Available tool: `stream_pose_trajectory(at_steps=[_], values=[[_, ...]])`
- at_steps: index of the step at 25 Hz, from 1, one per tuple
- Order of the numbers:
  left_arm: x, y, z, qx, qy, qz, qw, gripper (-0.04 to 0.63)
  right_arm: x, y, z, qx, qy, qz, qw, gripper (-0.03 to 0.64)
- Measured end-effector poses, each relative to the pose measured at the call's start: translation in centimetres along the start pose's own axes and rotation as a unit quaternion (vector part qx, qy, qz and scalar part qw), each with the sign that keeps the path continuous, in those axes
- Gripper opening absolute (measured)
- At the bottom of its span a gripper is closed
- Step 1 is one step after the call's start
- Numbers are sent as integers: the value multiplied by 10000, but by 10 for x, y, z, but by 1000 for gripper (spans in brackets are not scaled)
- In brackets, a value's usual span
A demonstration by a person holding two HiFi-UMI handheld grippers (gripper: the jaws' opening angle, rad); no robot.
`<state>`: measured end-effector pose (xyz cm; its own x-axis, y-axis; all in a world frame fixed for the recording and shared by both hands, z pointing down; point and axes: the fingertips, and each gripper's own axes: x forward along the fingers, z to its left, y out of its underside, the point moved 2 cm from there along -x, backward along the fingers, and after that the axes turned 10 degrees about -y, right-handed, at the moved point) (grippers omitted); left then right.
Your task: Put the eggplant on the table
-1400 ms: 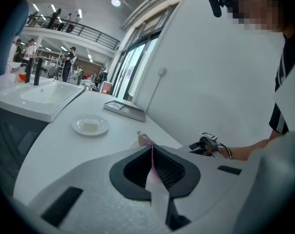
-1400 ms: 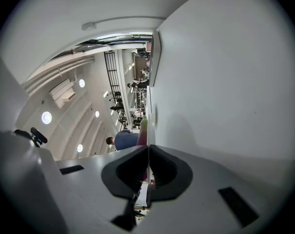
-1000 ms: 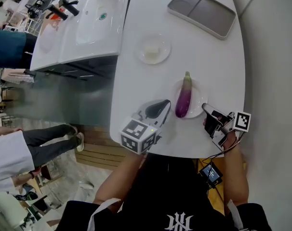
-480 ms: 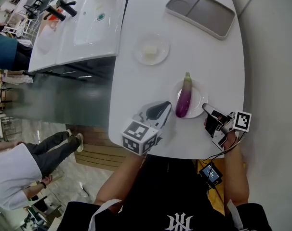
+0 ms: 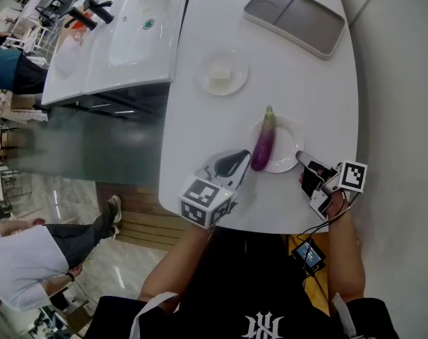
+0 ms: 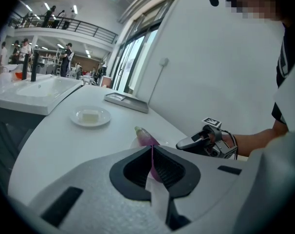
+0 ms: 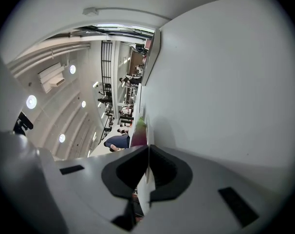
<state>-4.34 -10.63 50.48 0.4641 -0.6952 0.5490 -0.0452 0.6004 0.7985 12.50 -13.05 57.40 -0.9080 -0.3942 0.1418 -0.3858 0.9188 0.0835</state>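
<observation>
Leftward, eggplant (image 5: 262, 141) lies across plate (image 5: 286, 162) rim beside open table (image 5: 200, 126); left tongs (image 5: 246, 152) pressed together, right tongs (image 5: 299, 155) pinch plate's opposite rim.

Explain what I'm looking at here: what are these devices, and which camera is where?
No robot: a person holds a two-jaw gripper in each hand. The head view looks down from their head; the other two cameras ride on the grippers. On the white table lie a grey tray, a dish with a pale block, and a small plate bearing the eggplant. The right gripper seems shut on that plate's rim; the left gripper is shut, empty, beside the eggplant.
</observation>
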Motion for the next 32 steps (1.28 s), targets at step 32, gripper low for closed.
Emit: stream_pose_trajectory(at_steps=[32], values=[[31,28,2,371,65,530,9979,12,1,-7,5,-3431,2732,963,8935,74]])
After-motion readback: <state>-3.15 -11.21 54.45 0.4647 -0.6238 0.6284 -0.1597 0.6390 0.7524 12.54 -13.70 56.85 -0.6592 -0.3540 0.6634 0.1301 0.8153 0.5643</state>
